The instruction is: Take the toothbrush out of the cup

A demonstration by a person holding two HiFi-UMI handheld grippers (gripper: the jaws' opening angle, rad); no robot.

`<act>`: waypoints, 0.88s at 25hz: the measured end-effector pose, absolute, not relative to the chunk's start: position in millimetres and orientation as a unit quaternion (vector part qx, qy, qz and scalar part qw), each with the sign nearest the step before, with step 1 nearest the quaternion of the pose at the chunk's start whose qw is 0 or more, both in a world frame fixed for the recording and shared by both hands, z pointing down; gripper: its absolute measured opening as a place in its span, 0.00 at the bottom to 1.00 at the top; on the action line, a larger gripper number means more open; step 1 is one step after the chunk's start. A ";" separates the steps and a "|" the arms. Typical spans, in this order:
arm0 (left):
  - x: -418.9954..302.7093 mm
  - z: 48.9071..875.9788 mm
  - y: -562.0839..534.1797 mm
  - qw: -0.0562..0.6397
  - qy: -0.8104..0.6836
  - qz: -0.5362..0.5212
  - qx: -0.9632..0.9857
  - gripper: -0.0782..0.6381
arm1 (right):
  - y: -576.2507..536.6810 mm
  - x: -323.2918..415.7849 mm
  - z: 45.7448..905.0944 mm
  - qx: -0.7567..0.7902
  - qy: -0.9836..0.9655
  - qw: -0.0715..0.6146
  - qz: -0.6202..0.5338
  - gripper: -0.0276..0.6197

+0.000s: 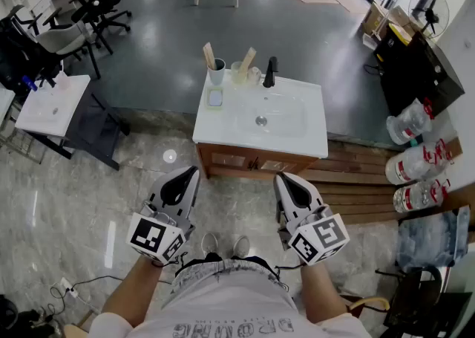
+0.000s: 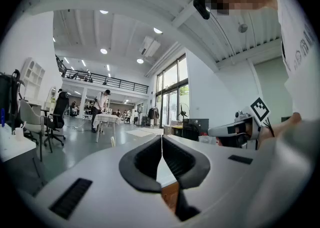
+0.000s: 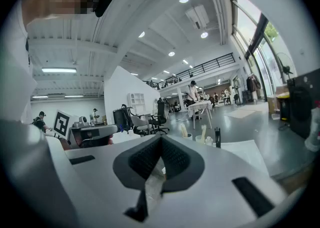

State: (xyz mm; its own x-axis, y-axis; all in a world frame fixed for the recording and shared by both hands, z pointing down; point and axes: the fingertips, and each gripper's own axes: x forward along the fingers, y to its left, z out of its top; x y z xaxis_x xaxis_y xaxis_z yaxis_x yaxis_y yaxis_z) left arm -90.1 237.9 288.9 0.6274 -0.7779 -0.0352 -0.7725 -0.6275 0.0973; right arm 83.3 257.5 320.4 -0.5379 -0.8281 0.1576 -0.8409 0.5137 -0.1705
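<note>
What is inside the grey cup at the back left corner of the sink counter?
A pale toothbrush stands in the grey cup, its upper part sticking out above the rim. The cup's wall covers its lower end and anything else inside.

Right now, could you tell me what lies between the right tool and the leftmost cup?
Head view: the wooden cabinet front and the white sink basin separate right tool from leftmost cup.

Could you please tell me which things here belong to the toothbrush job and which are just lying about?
For the job: white cup and its toothbrush; clear cup and second toothbrush; left gripper and right gripper, both shut and empty.
Lying about: faucet; small tray; water jugs; office chairs.
</note>
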 end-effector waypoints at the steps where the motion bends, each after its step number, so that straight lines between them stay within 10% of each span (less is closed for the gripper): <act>1: -90.7 289.5 237.8 0.038 -0.430 -0.037 0.902 0.13 | 257.3 82.3 320.2 0.480 -0.870 0.027 0.113 0.05; 22: -88.1 290.3 241.2 0.037 -0.421 -0.037 0.906 0.14 | 258.7 72.7 318.2 0.482 -0.871 0.043 0.089 0.05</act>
